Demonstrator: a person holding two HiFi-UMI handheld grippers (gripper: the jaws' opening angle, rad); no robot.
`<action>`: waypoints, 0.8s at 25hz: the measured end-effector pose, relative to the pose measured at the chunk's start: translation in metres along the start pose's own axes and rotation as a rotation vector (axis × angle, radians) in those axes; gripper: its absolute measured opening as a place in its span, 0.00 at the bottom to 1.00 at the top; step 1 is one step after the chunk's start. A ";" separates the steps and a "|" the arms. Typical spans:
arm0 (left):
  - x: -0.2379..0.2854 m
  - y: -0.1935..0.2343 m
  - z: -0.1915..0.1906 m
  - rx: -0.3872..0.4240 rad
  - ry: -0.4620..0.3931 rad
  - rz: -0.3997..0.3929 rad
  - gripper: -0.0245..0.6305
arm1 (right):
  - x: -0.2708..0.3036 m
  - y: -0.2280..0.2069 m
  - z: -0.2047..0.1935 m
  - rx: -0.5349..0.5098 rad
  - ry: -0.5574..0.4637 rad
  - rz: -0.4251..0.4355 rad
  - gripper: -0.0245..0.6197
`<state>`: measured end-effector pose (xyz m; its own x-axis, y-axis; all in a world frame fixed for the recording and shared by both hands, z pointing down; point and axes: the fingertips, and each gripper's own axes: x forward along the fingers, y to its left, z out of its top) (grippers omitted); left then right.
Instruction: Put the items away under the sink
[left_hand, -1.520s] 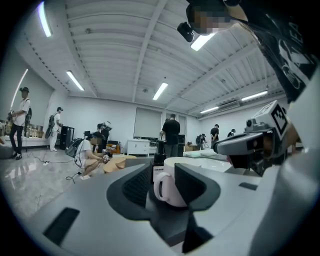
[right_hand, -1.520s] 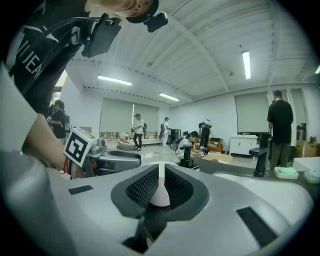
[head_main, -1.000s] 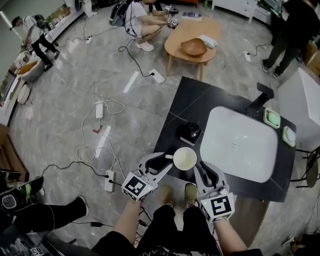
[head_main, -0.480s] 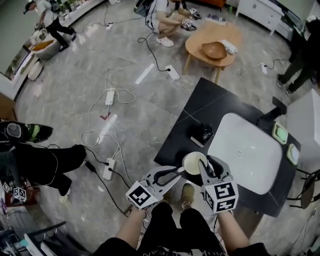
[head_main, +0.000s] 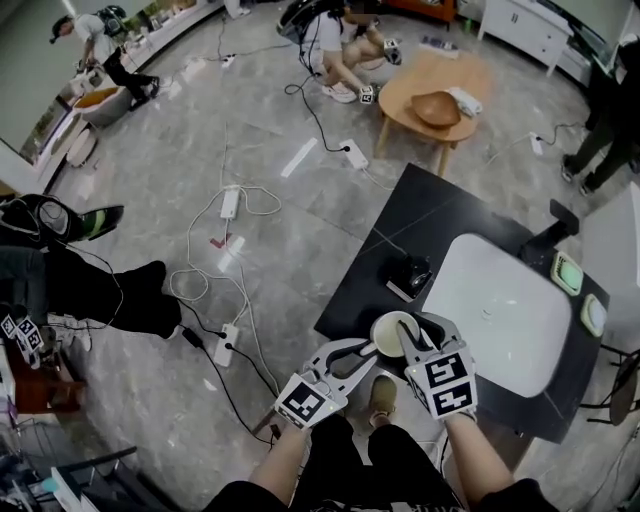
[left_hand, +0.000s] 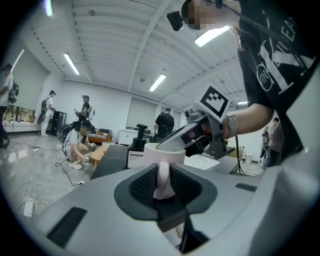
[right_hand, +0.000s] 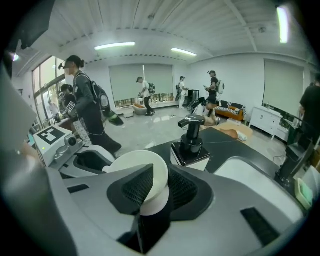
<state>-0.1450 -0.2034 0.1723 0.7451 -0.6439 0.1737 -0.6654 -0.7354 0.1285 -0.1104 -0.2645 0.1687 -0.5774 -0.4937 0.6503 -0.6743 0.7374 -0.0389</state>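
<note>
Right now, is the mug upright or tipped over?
Upright: the mug's open mouth faces up on the counter, handle vertical in the left tool.

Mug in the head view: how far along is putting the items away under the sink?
Done: nothing looks stowed yet. In hand: the white mug at the front edge of the counter. The left gripper has just been closing its jaws on the handle, and the right gripper, whose jaws have just been opening, has its pads on the mug's wall. Left: taking the mug below, then the soap dispenser beside the sink.

Left gripper (left_hand: 162, 176), jaws just closing, pinches mug (left_hand: 165, 153) handle — soap dispenser (left_hand: 137, 150) behind.
</note>
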 end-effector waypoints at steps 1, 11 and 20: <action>0.001 -0.001 0.000 0.001 -0.003 0.008 0.16 | 0.001 -0.001 0.001 -0.011 -0.004 -0.002 0.19; -0.006 -0.016 0.007 0.021 -0.073 0.123 0.13 | -0.004 0.002 0.000 -0.047 -0.051 0.039 0.13; -0.012 -0.042 0.017 0.004 -0.128 0.166 0.13 | -0.030 0.010 -0.005 -0.076 -0.083 0.060 0.12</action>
<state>-0.1253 -0.1682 0.1478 0.6252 -0.7776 0.0664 -0.7794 -0.6178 0.1042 -0.0974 -0.2403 0.1531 -0.6537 -0.4820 0.5834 -0.6025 0.7979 -0.0160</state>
